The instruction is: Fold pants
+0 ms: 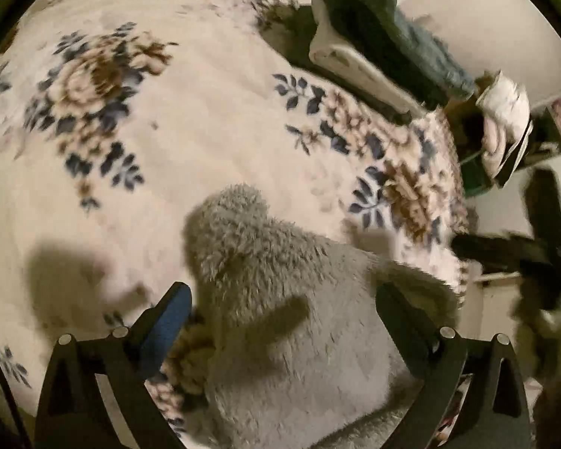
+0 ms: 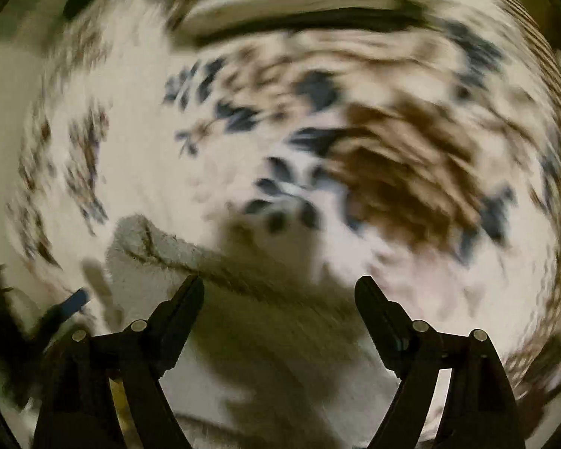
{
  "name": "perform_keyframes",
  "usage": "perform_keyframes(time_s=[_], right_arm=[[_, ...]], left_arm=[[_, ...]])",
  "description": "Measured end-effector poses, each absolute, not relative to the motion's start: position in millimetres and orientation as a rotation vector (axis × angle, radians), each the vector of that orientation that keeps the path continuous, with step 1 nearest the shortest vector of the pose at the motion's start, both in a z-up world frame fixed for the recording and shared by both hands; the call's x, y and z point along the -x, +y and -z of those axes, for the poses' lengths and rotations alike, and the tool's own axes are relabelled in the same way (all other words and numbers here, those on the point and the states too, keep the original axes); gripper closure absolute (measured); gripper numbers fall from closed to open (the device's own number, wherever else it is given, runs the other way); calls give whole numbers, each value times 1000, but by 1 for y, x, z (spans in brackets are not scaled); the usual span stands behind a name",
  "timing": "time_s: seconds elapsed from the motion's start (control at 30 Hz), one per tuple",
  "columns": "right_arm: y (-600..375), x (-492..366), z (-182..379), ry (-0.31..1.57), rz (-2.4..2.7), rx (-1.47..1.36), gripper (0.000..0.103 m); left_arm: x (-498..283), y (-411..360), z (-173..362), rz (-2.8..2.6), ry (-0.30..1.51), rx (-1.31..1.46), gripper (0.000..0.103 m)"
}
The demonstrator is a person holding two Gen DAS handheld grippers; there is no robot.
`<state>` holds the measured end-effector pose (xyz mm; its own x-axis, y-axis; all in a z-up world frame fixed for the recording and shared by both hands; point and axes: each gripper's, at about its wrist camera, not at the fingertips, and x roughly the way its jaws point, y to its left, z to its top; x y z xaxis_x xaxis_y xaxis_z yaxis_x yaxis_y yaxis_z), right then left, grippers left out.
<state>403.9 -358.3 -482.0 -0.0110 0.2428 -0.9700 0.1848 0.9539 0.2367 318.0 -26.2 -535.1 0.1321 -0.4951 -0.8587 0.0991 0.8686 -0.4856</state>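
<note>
Both my left tongs (image 1: 284,295) and right tongs (image 2: 279,290) spread apart, gripping nothing | fuzzy grey pants (image 1: 280,318) bunched at 6 o'clock on flowered bed (image 1: 213,142) | folding seems barely begun; right view blurred.

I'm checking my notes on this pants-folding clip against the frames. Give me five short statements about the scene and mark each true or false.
1. The fluffy grey fleece pants lie on a cream bedspread with blue and brown flowers. True.
2. The left gripper is clamped shut on the pants. False: its fingers stand wide apart, with the fleece between them.
3. The right gripper is open. True.
4. A stack of folded dark and white clothes sits at the far edge of the bed. True.
5. The right wrist view is sharp and steady. False: it is heavily blurred by motion.
</note>
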Motion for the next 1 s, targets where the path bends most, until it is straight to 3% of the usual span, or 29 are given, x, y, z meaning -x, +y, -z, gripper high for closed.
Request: perform_keyframes(time_s=[0.27, 0.37, 0.4, 0.47, 0.5, 0.53, 0.63, 0.7, 0.77, 0.83, 0.87, 0.93, 1.0], right_arm=[[-407, -303, 543, 1626, -44, -610, 18], [-391, -293, 560, 1590, -56, -551, 18], [-389, -293, 563, 1571, -33, -523, 26], [-399, -289, 570, 1558, 31, -559, 33], [-411, -285, 578, 1560, 84, -626, 34], [-420, -281, 586, 1559, 117, -684, 34], [-427, -277, 598, 1566, 137, -774, 34], [-419, -282, 597, 1583, 81, -765, 29], [-409, -290, 585, 1607, 36, -707, 25], [-400, -296, 570, 1601, 32, -637, 24], [-395, -301, 559, 1584, 36, -601, 24], [-382, -305, 538, 1539, -1, -561, 15], [-368, -306, 527, 1540, -42, -553, 12]], left_arm=[[-343, -46, 564, 445, 1489, 237, 2], [-354, -59, 580, 476, 1506, 156, 2], [-357, -65, 584, 498, 1492, 134, 3], [-365, -72, 590, 523, 1460, 108, 26], [-373, -72, 597, 509, 1469, 114, 50], [-380, -69, 602, 495, 1481, 138, 61], [-405, -48, 620, 431, 1526, 266, 69], [-409, -41, 609, 454, 1519, 328, 66], [-405, -37, 588, 493, 1514, 347, 53], [-397, -33, 562, 489, 1460, 315, 27], [-392, -30, 545, 477, 1411, 293, 22], [-384, -24, 519, 457, 1331, 224, 0], [-380, -21, 510, 458, 1322, 188, 0]])
